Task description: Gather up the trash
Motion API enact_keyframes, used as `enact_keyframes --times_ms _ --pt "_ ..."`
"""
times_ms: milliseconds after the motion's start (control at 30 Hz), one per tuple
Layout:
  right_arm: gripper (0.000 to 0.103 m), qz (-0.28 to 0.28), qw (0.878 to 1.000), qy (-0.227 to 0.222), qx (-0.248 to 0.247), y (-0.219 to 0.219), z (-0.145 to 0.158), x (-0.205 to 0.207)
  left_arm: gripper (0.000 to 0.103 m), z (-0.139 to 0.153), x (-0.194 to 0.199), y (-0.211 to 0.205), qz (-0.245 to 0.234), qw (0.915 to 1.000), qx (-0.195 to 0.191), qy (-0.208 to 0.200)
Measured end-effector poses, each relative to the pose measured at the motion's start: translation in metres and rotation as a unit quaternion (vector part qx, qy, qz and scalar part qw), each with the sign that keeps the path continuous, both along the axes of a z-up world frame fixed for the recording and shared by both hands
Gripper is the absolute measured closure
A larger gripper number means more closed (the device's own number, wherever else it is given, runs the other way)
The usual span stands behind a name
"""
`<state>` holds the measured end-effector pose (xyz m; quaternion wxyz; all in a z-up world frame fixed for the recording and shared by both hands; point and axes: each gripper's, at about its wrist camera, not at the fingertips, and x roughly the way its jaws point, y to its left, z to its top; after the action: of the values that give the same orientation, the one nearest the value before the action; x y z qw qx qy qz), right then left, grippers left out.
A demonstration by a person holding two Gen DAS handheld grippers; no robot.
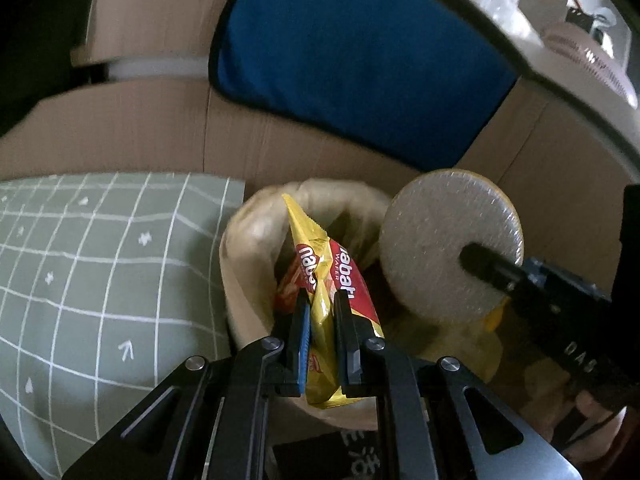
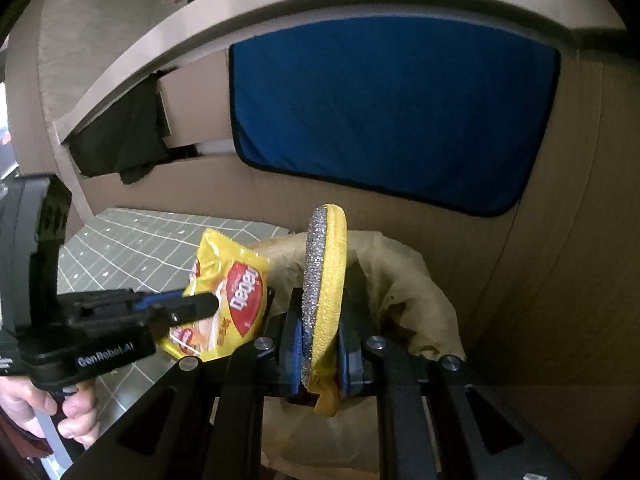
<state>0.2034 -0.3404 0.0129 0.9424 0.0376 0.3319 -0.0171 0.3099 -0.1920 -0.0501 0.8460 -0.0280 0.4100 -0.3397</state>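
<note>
Over the paper bag (image 1: 248, 248): left tongs (image 1: 322, 304) clamped on Nabati wafer wrapper (image 1: 320, 272), right tongs (image 2: 320, 320) clamped on yellow scrub pad (image 2: 324, 264).

The paper bag's (image 1: 248, 248) inside lies mostly hidden behind the wafer wrapper (image 1: 320, 300) and round scrubber (image 1: 440, 240); items on the shelf (image 1: 560, 20) top blur beyond telling.
</note>
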Motion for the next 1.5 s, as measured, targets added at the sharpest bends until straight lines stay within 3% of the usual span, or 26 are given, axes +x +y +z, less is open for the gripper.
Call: enact_keyframes --times_ms 533,733,833,900,967,1067,1233,1367,1500 --pt "0.089 -0.004 1.000 0.029 0.005 0.001 -0.023 0.011 0.089 -0.009 0.011 0.013 0.029 0.9994 0.002 0.017" --pt "0.089 -0.008 0.999 0.035 0.014 -0.001 -0.028 0.012 0.069 -0.006 0.012 0.018 0.038 0.9992 -0.005 0.016" --pt "0.089 -0.011 0.999 0.034 0.019 -0.002 -0.028 0.011 0.067 -0.001 0.013 0.023 0.038 0.9991 -0.015 0.009" --pt "0.083 -0.015 0.999 0.030 0.024 -0.002 -0.026 0.010 0.066 0.003 0.013 0.026 0.040 0.9990 -0.019 0.002" --pt "0.065 -0.018 0.999 0.024 0.026 -0.001 -0.022 0.008 0.063 0.007 0.012 0.031 0.050 0.9985 -0.023 -0.004" --pt "0.060 -0.017 0.999 0.013 0.027 0.003 -0.015 0.004 0.063 0.013 0.008 0.040 0.065 0.9975 -0.026 -0.009" --pt "0.058 -0.023 0.999 0.003 0.023 0.017 -0.001 -0.013 0.063 0.028 -0.029 0.071 0.093 0.9947 -0.007 -0.044" --pt "0.052 0.007 0.999 0.009 0.038 0.041 0.011 -0.041 0.063 0.037 -0.076 0.097 0.112 0.9896 0.042 -0.081" --pt "0.052 0.030 0.998 -0.025 0.045 0.068 0.022 -0.087 0.063 0.042 -0.135 0.127 0.150 0.9787 0.088 -0.109"
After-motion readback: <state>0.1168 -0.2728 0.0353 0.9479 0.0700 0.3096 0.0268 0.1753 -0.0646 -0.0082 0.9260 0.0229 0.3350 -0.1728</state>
